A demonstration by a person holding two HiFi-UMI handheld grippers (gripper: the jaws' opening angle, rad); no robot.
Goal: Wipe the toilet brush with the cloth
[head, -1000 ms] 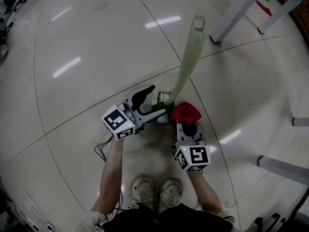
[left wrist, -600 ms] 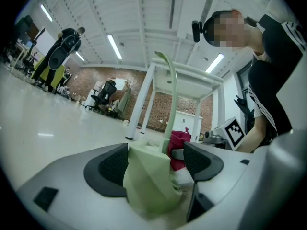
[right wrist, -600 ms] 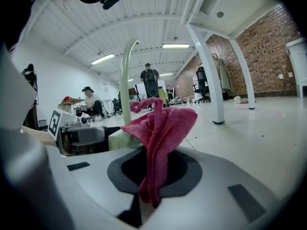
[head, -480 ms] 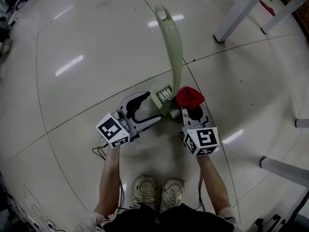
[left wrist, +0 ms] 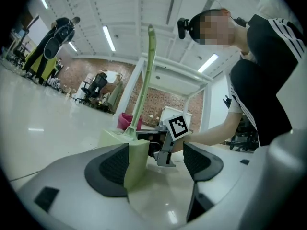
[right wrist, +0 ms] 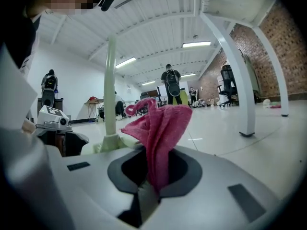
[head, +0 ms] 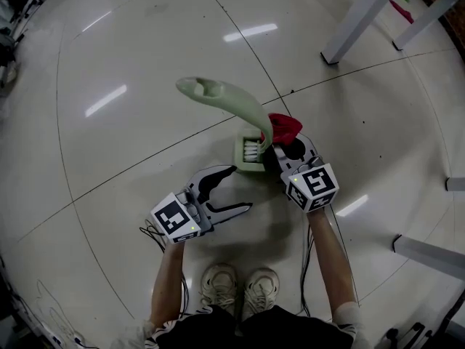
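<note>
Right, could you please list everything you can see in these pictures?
toilet brush: one, pale green, on the floor, handle tilted towards the person's left
cloth: one, red, beside the toilet brush
table legs: four, white, right side
floor: one, glossy white tiles
shoes: two, pale, bottom centre
left hand-held gripper: one, white, open, near the toilet brush
right hand-held gripper: one, white, shut on the cloth
</note>
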